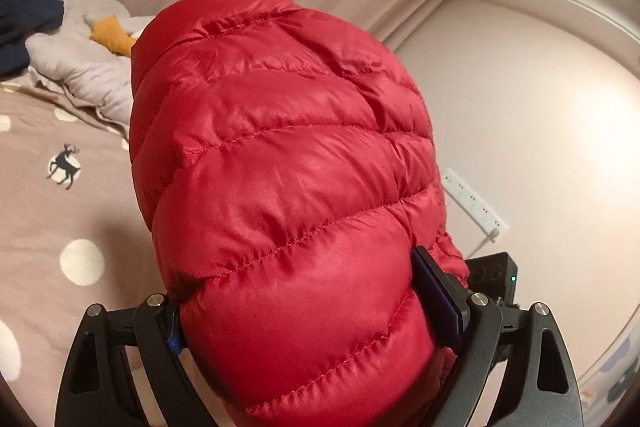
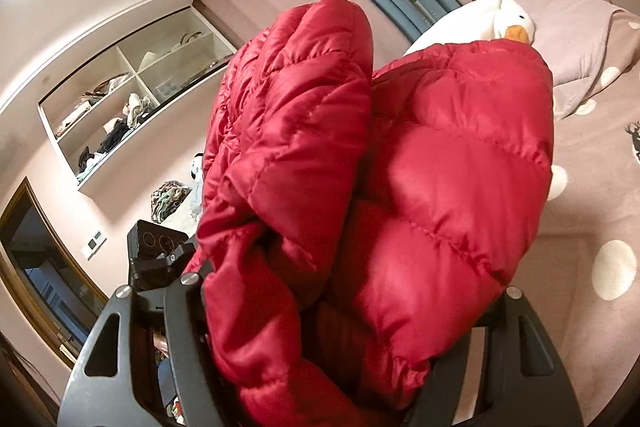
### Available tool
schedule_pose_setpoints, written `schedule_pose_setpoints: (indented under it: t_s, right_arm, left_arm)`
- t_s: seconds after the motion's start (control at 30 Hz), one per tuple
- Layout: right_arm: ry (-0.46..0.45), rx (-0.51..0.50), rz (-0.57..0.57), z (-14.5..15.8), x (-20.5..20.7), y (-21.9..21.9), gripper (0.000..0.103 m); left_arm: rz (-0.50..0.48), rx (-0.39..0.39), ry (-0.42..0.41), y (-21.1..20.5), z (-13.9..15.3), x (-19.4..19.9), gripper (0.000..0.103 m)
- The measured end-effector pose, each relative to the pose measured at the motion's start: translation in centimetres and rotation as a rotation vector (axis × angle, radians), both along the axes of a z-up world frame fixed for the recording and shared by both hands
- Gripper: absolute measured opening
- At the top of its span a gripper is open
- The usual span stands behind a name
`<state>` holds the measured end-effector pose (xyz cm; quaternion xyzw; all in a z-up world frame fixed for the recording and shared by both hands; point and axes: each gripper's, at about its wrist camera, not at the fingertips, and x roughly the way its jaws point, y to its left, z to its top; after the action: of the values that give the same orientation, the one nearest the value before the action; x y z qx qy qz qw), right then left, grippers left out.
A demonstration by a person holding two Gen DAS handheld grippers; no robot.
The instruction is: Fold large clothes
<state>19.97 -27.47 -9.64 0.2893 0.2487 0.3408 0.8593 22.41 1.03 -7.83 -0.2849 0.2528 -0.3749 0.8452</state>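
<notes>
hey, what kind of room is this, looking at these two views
Most likely a bedroom: a bed with a polka-dot deer-print duvet, a goose plush toy by a pillow, and open wall shelves holding clothes.

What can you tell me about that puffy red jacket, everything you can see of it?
The red jacket is a quilted puffer with a shiny, slippery-looking shell, stitched into plump horizontal tubes. It is bunched into a thick bundle and held up above the spotted bed. The left tongs squeeze one wad of it; the right tongs clamp another, where two bulging lobes rise side by side. Its full shape and any zipper stay hidden in the folds.
</notes>
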Motion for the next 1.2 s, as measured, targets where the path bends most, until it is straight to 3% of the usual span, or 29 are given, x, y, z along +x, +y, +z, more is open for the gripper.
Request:
schedule_pose_setpoints:
  t_s: [0.23, 0.43, 0.57, 0.73, 0.93, 1.2]
  right_arm:
    - [-0.003, 0.002, 0.018, -0.2, 0.0, 0.5, 0.068]
    - [-0.013, 0.015, 0.052, 0.5, 0.0, 1.5, 0.068]
    - [-0.016, 0.028, 0.064, 0.8, 0.4, 2.3, 0.069]
    - [-0.032, 0.04, 0.077, 1.7, 0.3, 3.1, 0.069]
    - [-0.062, 0.003, 0.061, 2.5, 1.0, 3.7, 0.07]
    - [-0.006, -0.015, 0.066, 0.1, 4.7, 4.5, 0.07]
  left_arm:
    - [0.02, -0.002, 0.01, -0.4, -3.0, -0.1, 0.09]
    - [0.032, -0.01, -0.025, 0.8, -1.9, -1.8, 0.09]
    - [0.039, -0.091, -0.009, 2.5, -2.0, -2.0, 0.09]
    - [0.044, -0.106, -0.08, 3.0, -1.4, -3.0, 0.09]
    - [0.042, -0.11, -0.064, 3.4, -2.3, -1.5, 0.09]
    - [0.084, -0.073, -0.033, 4.5, -3.2, 2.9, 0.09]
